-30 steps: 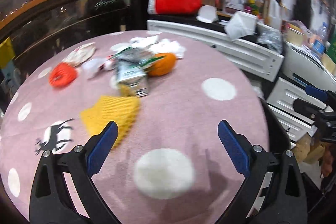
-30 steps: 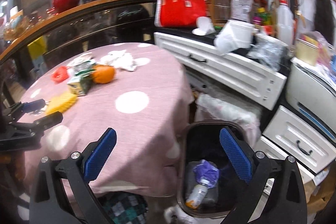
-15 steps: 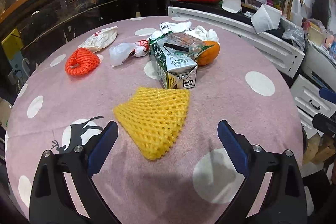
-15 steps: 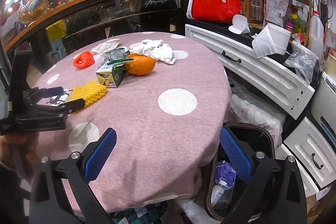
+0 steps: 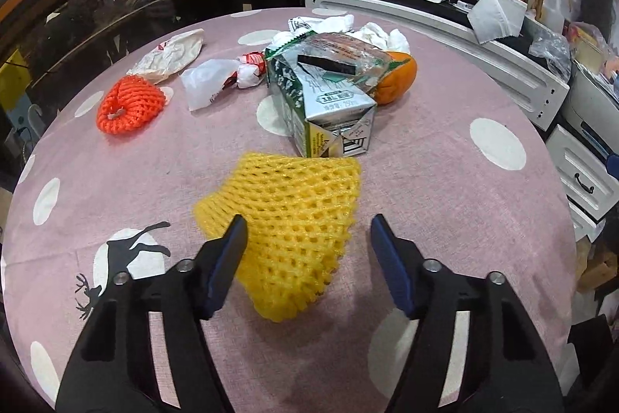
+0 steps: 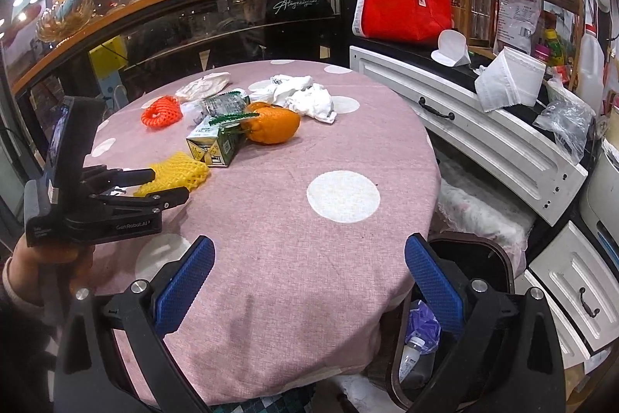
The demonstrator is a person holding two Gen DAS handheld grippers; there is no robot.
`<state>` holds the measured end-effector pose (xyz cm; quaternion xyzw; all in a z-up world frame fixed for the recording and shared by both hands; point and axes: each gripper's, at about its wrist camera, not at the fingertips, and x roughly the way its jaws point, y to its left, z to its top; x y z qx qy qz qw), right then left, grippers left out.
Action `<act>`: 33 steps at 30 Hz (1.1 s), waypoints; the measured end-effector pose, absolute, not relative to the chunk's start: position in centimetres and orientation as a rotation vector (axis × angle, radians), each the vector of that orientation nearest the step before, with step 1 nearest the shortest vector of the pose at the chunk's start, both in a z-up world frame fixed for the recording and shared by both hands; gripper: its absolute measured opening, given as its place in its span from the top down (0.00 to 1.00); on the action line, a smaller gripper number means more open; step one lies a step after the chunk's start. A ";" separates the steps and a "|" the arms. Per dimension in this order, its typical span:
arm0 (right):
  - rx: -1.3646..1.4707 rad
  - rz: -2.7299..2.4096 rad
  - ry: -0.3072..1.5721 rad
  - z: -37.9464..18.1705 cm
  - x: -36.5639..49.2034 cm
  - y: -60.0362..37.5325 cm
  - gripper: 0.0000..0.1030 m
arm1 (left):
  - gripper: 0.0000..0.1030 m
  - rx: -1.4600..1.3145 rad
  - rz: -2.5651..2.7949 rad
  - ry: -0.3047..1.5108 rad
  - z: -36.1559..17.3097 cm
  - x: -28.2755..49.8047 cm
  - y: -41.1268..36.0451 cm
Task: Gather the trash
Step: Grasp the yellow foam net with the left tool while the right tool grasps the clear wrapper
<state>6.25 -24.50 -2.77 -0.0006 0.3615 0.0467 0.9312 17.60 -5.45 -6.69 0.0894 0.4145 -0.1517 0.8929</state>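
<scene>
Left gripper [image 5: 307, 239] hangs low over the near part of the round pink polka-dot table [image 5: 445, 188], its jaws spread wide with the yellow foam fruit net [image 5: 294, 219] lying between them, not yet pinched. Right gripper [image 6: 309, 281] is likewise spread and holds nothing, poised over the table's near edge with the dark trash bin [image 6: 468, 258] on the floor just beside it. That bin already holds a plastic bottle [image 6: 412, 359] and a purple wrapper [image 6: 423, 322], so I judge the collecting begun but mostly ahead. Just beyond the yellow net lies one green-and-white milk carton [image 5: 329, 111] with a clear plastic wrapper [image 5: 340, 55] on top, and one orange [image 5: 398, 80] touching its far side. To the left sits one red foam net [image 5: 129, 103], then two white crumpled wrappers [image 5: 216, 80], one of them with red print, and one flattened paper bag [image 5: 170, 55]. Farthest is a heap of white tissues [image 5: 348, 26], its count unclear.
</scene>
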 end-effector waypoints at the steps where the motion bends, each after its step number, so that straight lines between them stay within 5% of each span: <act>1: -0.003 0.098 0.738 -2.7 6.3 -24.3 0.06 | 0.48 0.174 -0.309 0.855 -6.6 17.7 -5.2; 6: -0.014 0.112 0.718 -2.2 7.3 -23.6 0.06 | 0.71 0.122 -0.304 0.852 -6.4 18.0 -4.0; 9: -0.016 0.128 0.707 -1.9 8.2 -23.1 0.06 | 0.77 0.091 -0.305 0.845 -5.9 17.6 -3.5; 24: -0.063 0.373 0.730 -2.1 17.1 -17.6 0.06 | 0.78 0.003 -0.232 0.691 -2.4 14.4 0.2; 33: -0.109 0.367 0.784 -2.9 22.9 -15.5 0.15 | 0.78 -0.016 -0.262 0.705 -3.0 14.7 0.5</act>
